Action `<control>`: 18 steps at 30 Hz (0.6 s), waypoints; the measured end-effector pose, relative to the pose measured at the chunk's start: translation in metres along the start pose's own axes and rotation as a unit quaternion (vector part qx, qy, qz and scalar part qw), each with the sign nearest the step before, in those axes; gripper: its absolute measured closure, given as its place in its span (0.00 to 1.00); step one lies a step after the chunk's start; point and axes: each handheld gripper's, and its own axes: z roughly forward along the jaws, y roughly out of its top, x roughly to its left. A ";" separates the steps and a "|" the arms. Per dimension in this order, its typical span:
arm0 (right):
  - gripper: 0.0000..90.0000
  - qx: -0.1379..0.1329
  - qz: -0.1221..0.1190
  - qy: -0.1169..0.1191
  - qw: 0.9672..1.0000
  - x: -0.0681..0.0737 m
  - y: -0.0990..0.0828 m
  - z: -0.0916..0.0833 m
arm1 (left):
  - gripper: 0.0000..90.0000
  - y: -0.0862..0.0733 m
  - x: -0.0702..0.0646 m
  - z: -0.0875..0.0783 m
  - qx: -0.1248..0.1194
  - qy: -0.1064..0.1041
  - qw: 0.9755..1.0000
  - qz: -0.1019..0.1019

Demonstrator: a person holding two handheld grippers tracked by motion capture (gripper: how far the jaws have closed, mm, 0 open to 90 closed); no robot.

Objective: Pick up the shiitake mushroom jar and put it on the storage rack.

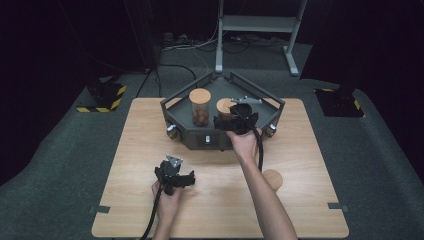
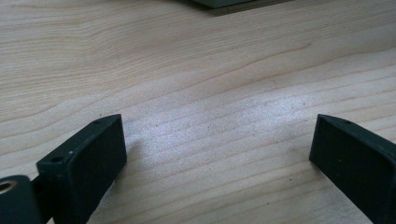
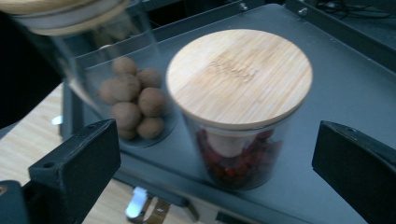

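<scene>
My right gripper (image 3: 217,154) is wide open around the red-filled jar (image 3: 238,116), not touching it, near the tray's (image 1: 175,122) front edge. Left gripper (image 2: 217,154) is open, idle over the tabletop (image 1: 150,145). Risk: pulling back crooked clips the bamboo lid (image 3: 239,74) or tips the jar into the nut jar (image 3: 133,100).

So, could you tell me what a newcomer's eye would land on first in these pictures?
Probably the dark grey tray at the table's far edge, holding two glass jars with bamboo lids. The jar of red pieces stands between the right gripper's open jaws, untouched; the taller jar of brown balls stands beside it. A loose wooden lid lies on the table by the person's right forearm.
</scene>
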 end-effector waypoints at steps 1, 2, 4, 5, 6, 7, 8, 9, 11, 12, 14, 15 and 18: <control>0.02 0.006 0.002 0.004 1.000 0.001 0.000 -0.001 | 0.04 0.000 0.000 0.000 0.000 0.000 1.000 0.000; 0.03 0.013 0.003 0.006 1.000 0.001 0.000 -0.002 | 0.04 0.000 0.000 0.000 0.000 0.000 1.000 0.000; 0.04 0.021 0.002 0.007 1.000 0.002 0.000 -0.004 | 0.04 0.000 0.000 0.000 0.000 0.000 1.000 0.000; 0.04 0.019 0.000 0.006 1.000 0.002 -0.001 -0.005 | 0.04 0.000 0.000 0.000 0.000 0.000 1.000 0.000; 0.04 0.019 0.001 0.006 1.000 0.002 -0.001 -0.006 | 0.04 0.000 0.000 0.000 0.000 0.000 1.000 0.000; 0.04 0.017 -0.001 0.008 1.000 0.002 -0.001 -0.008 | 0.04 0.000 0.000 0.000 0.000 0.000 1.000 0.000; 0.04 0.017 0.000 0.009 1.000 0.002 -0.001 -0.009 | 0.04 0.000 0.000 0.000 0.000 0.001 1.000 0.000; 0.04 0.017 0.000 0.010 1.000 0.002 -0.001 -0.011 | 0.04 0.000 0.000 0.000 0.000 0.000 1.000 0.000; 0.04 0.015 -0.003 0.012 1.000 0.002 -0.001 -0.015 | 0.04 0.000 0.000 0.000 0.000 0.000 1.000 0.000; 0.04 0.015 -0.004 0.014 1.000 0.002 -0.001 -0.016 | 0.04 0.000 0.000 0.000 0.000 0.000 1.000 0.000; 0.04 0.012 -0.007 0.016 1.000 0.003 0.000 -0.020 | 0.04 0.000 0.000 0.000 0.000 0.000 1.000 0.000; 0.05 0.012 -0.008 0.017 1.000 0.003 0.000 -0.021 | 0.04 0.000 0.000 0.000 0.000 0.000 1.000 0.000; 0.05 0.014 -0.007 0.022 1.000 0.003 -0.001 -0.022 | 0.04 0.000 0.000 0.000 0.000 0.000 1.000 0.000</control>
